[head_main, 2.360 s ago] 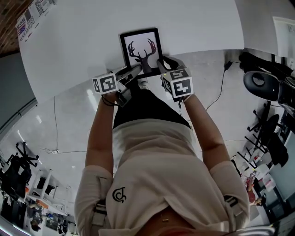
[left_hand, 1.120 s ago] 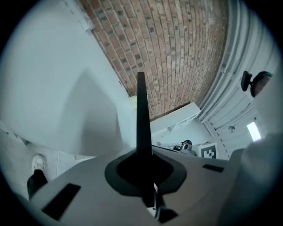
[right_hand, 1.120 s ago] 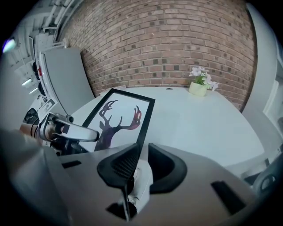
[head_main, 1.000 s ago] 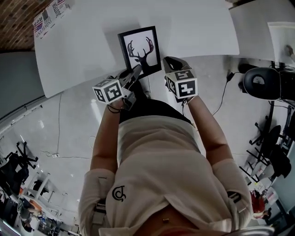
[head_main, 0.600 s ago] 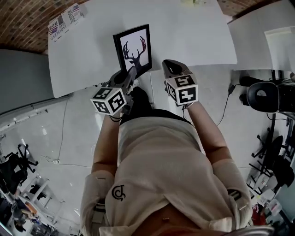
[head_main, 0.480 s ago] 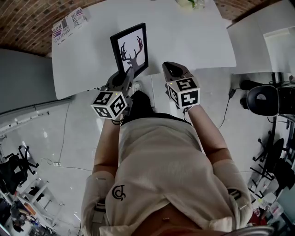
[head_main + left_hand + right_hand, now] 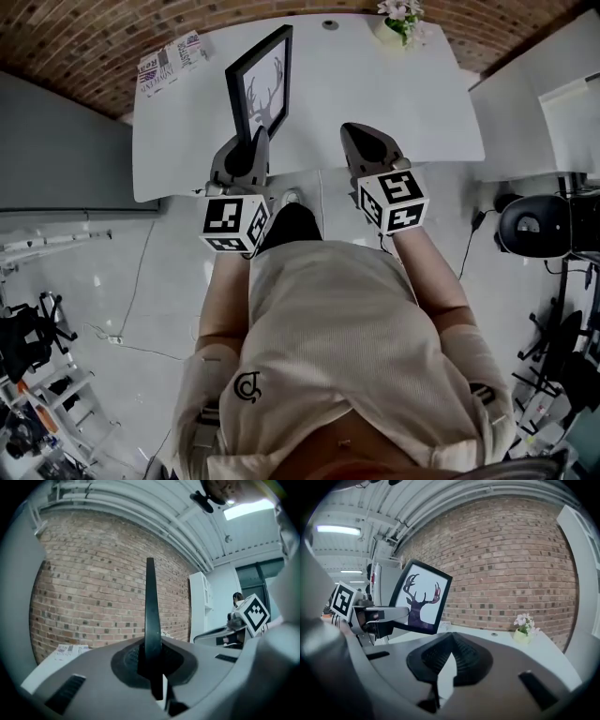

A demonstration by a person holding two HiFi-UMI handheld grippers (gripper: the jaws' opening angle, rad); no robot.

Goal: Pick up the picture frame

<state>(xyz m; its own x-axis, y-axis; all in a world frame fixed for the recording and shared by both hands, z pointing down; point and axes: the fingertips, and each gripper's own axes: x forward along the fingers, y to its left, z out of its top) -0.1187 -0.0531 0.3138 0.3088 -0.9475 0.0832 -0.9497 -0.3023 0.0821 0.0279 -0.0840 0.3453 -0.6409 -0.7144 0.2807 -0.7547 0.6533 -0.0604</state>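
- The left hand-held gripper (image 7: 253,139) was clamped on the bottom edge of the picture frame (image 7: 260,86), with its jaws pressed against the frame's two faces.
- The frame stood upright in that grip, held in the air above the white surface (image 7: 403,103) and touching nothing else.
- The right hand-held gripper (image 7: 356,133) was closed with nothing between its jaws. It hung beside the frame, apart from it.
- The head view showed both hand-held grippers side by side over the near edge of the surface. It gave the frame's front only at a steep slant.
- The left gripper view showed the frame edge-on, as a thin dark bar (image 7: 150,611) rising from between the jaws. The picture in it could not be seen there.
- Only the right gripper view showed the frame's face squarely: a dark deer head with antlers on white (image 7: 421,603), inside a black border.
- That view also showed the left hand-held gripper reaching in from the side to the frame's lower edge.
- A small pot of flowers (image 7: 398,17) stood at the far edge of the surface, and a printed paper (image 7: 169,64) lay at its far left corner.
- A brick wall (image 7: 511,559) stood behind the surface.
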